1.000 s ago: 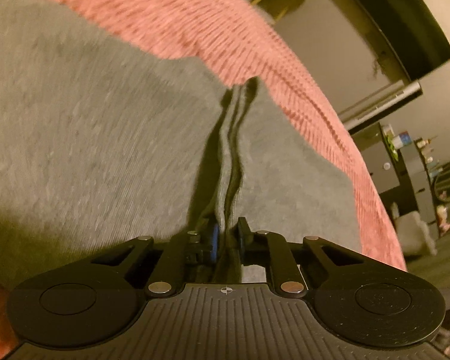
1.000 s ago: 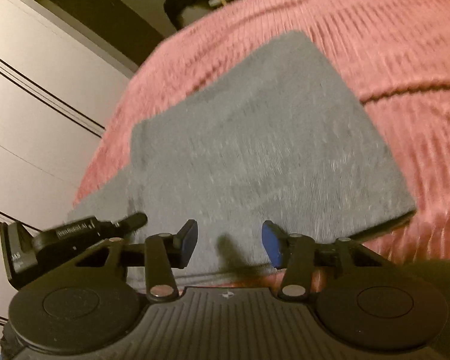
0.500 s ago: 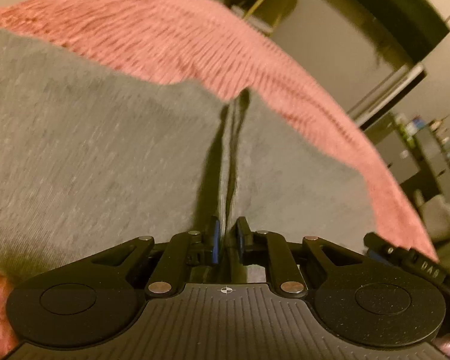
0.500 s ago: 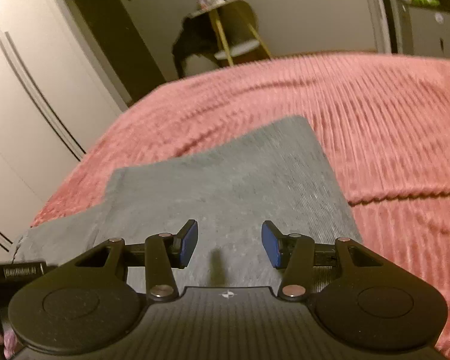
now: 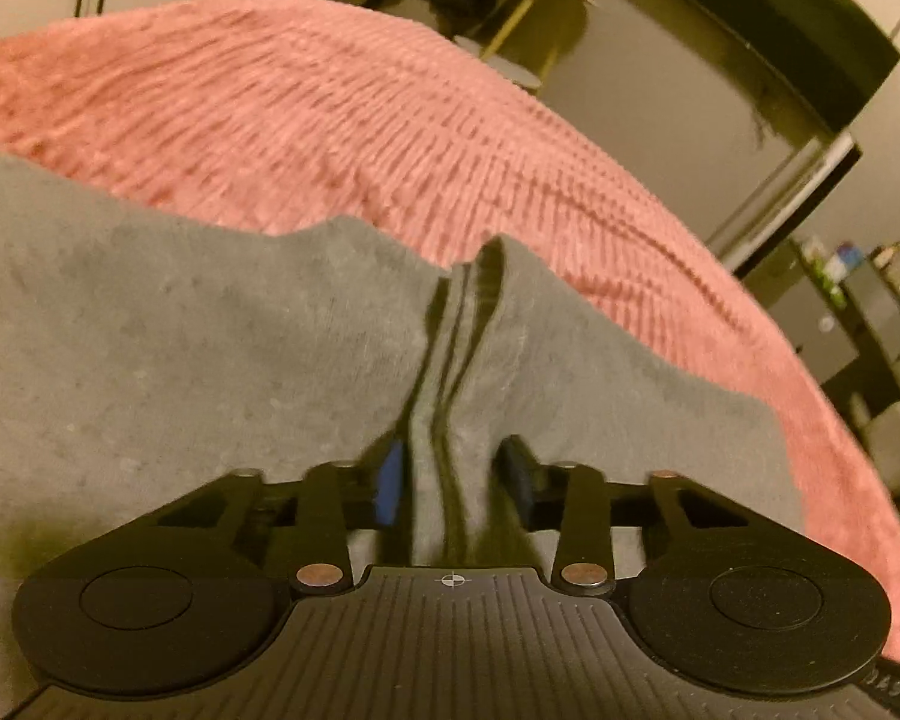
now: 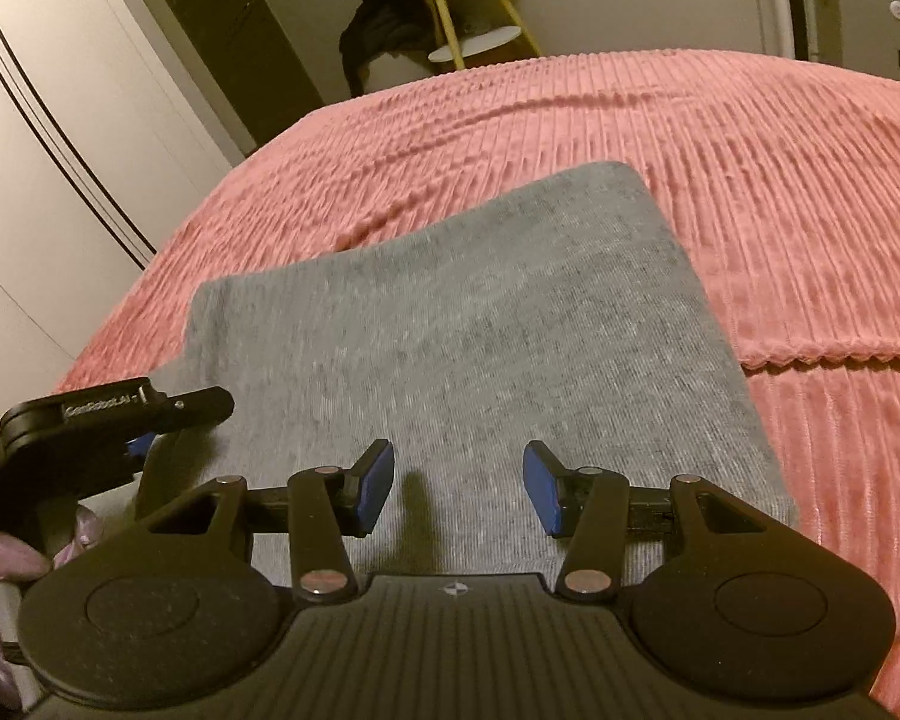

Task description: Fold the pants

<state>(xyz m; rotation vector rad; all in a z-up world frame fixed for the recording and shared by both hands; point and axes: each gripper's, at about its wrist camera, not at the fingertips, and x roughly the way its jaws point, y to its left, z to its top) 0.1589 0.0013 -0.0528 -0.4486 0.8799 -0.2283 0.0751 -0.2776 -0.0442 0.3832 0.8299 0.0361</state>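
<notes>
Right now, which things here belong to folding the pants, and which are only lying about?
For the job:
grey knit pants
left tongs, open around a raised ridge of fabric
right tongs, open
pink ribbed bedspread

Lying about:
yellow-legged wooden stool
dark clothing heap

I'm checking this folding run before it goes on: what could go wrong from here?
1. The left gripper has its fingers apart around a raised ridge of the grey pants, so the stacked edges may slump or spread when let go.
2. The right gripper hovers open over the cloth; pressing down could drag the top layer askew.
3. The pink bedspread is ribbed and soft, so it might bunch under the fold.
</notes>
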